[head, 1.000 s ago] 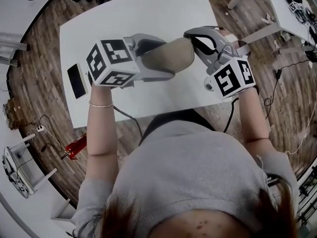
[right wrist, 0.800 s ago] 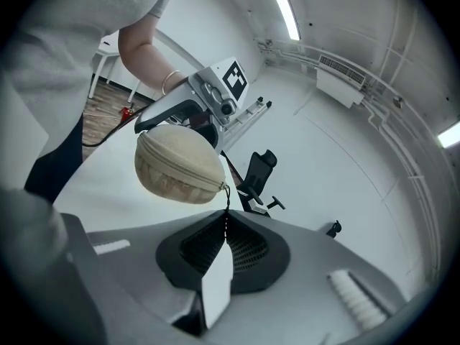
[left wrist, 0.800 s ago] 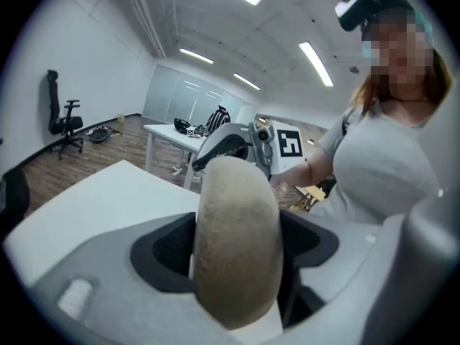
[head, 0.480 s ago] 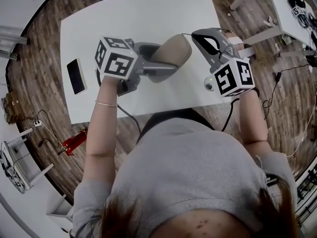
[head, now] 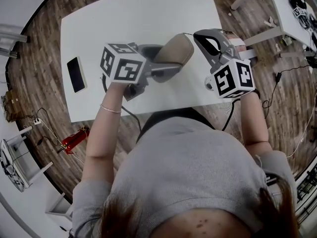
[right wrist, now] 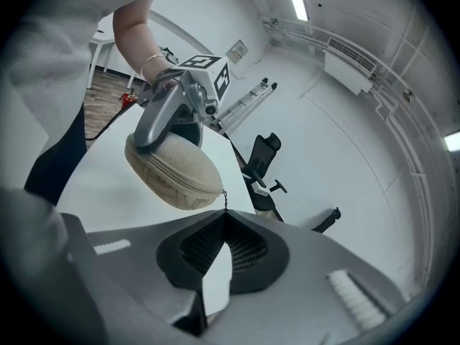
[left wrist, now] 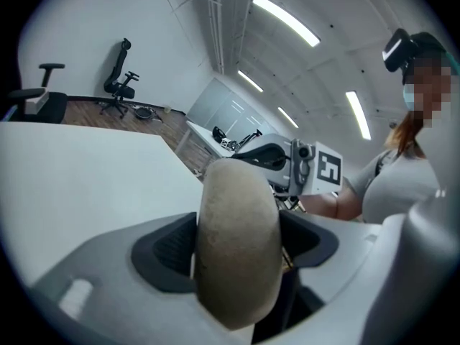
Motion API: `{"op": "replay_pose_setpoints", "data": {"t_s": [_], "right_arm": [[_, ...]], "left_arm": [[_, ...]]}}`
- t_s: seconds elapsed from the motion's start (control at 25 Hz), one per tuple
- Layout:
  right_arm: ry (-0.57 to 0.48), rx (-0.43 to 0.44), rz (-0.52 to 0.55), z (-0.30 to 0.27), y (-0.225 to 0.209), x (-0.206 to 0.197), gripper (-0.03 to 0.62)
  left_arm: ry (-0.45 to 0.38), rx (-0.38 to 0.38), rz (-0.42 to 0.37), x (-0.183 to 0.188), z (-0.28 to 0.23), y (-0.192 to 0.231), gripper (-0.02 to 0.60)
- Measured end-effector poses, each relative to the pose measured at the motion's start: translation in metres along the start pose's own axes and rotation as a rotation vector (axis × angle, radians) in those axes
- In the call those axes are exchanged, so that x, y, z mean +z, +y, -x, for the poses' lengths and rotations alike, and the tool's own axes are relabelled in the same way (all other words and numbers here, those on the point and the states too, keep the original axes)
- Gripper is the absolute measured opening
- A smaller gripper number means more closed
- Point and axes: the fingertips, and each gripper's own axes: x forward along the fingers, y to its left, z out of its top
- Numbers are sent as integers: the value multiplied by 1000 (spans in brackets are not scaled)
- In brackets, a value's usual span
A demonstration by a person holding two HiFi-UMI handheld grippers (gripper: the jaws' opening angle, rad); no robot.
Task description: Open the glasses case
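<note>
A beige oval glasses case [head: 173, 50] hangs above the white table [head: 138, 19], clamped across its middle by my left gripper [head: 166, 63]. In the left gripper view the case [left wrist: 237, 243] fills the gap between the dark pads of that gripper [left wrist: 237, 254], standing on edge. My right gripper [head: 190, 34] meets the case's right end. In the right gripper view the case [right wrist: 176, 167] shows its zip seam, and the thin zipper pull [right wrist: 224, 198] runs down into the tips of my right gripper [right wrist: 224, 215], which is shut on it.
A dark phone [head: 76, 75] lies near the table's left edge. A red tool [head: 74, 140] and cables are on the wooden floor at the left. Another white table [head: 292, 9] with gear stands at the top right. Office chairs [left wrist: 118, 85] stand beyond the table.
My left gripper has rolled and shifted a little right, turning the case more on edge. The case's end now sits at the tips of my right gripper, which has hardly moved.
</note>
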Motion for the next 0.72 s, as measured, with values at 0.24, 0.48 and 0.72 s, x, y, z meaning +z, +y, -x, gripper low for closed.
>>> {"op": "replay_pose_setpoints", "data": {"t_s": [0.24, 0.48, 0.72], "right_arm": [[0, -12, -3, 9, -6, 4, 5], [-18, -31, -22, 16, -3, 8, 5], [-1, -62, -92, 13, -1, 3, 5]], "left_arm": [[-64, 50, 4, 10, 1, 3, 357], [-155, 74, 134, 19, 4, 18, 354], [-153, 85, 170, 22, -3, 23, 356]]}}
